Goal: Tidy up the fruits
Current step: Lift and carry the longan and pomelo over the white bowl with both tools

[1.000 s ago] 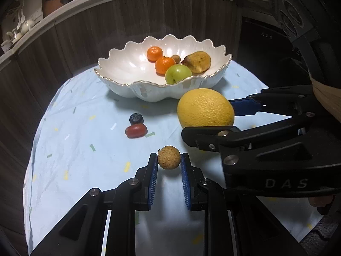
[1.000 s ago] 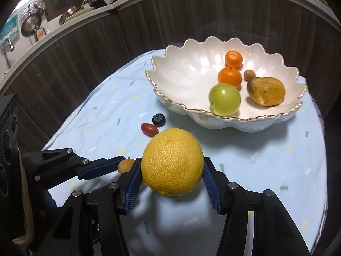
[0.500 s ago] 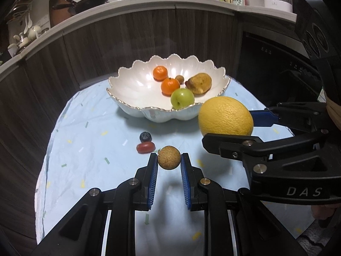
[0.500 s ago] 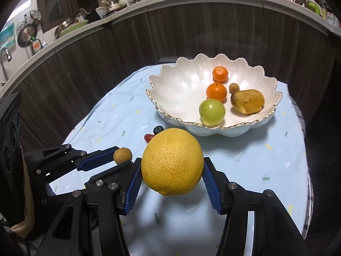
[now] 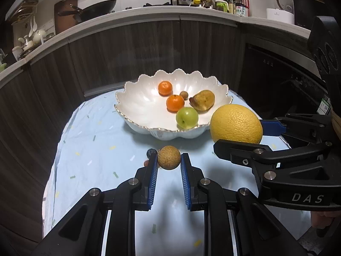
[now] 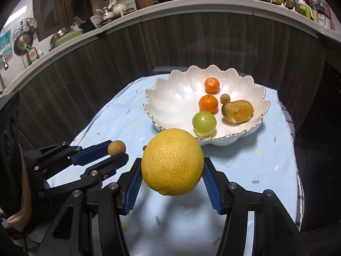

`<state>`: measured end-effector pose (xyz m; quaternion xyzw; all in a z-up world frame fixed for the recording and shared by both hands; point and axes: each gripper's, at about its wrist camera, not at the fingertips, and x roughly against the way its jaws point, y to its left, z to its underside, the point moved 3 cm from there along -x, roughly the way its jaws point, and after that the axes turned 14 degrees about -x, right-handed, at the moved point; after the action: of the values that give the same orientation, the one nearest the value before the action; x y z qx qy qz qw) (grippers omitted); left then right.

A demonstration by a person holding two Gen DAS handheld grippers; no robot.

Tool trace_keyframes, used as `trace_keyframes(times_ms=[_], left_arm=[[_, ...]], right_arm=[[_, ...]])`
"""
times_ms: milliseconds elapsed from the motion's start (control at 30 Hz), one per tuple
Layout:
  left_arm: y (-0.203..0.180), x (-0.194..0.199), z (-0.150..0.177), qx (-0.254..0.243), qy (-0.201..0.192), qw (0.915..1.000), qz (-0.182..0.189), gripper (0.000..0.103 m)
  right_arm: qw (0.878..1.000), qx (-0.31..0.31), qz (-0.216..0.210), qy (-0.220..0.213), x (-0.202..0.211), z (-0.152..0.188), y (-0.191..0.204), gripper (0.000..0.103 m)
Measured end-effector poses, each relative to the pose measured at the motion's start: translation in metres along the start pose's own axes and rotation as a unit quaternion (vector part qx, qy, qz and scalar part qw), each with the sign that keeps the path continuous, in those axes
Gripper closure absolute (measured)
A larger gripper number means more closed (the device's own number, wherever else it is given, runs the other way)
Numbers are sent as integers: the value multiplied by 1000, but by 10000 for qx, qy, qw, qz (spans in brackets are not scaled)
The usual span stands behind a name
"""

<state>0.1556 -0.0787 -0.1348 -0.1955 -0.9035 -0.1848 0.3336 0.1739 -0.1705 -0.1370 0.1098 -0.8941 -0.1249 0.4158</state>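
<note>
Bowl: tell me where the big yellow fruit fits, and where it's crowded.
The scalloped bowl has bare room across its left half, between the left rim and the two oranges. The right half is crowded: green fruit, brown pear-shaped fruit and a small brown ball. The yellow citrus sits in the right tool.

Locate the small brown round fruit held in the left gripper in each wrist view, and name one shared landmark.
Left wrist: small brown fruit at centre, between the near fingers.
Right wrist: same fruit at left, mid-height.
Shared landmark: white scalloped bowl.
</note>
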Motion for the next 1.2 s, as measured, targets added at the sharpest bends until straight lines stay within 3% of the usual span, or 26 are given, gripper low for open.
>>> trace_keyframes(times_ms=[433, 1200], left_arm=[[22, -1, -32, 28, -148, 9999, -55, 81], [66, -53, -79, 144, -153, 9997, -152, 81]], right_arm=[[9992, -136, 227, -289, 10, -34, 0, 47], [9950, -599, 665, -437, -22, -85, -23, 47]])
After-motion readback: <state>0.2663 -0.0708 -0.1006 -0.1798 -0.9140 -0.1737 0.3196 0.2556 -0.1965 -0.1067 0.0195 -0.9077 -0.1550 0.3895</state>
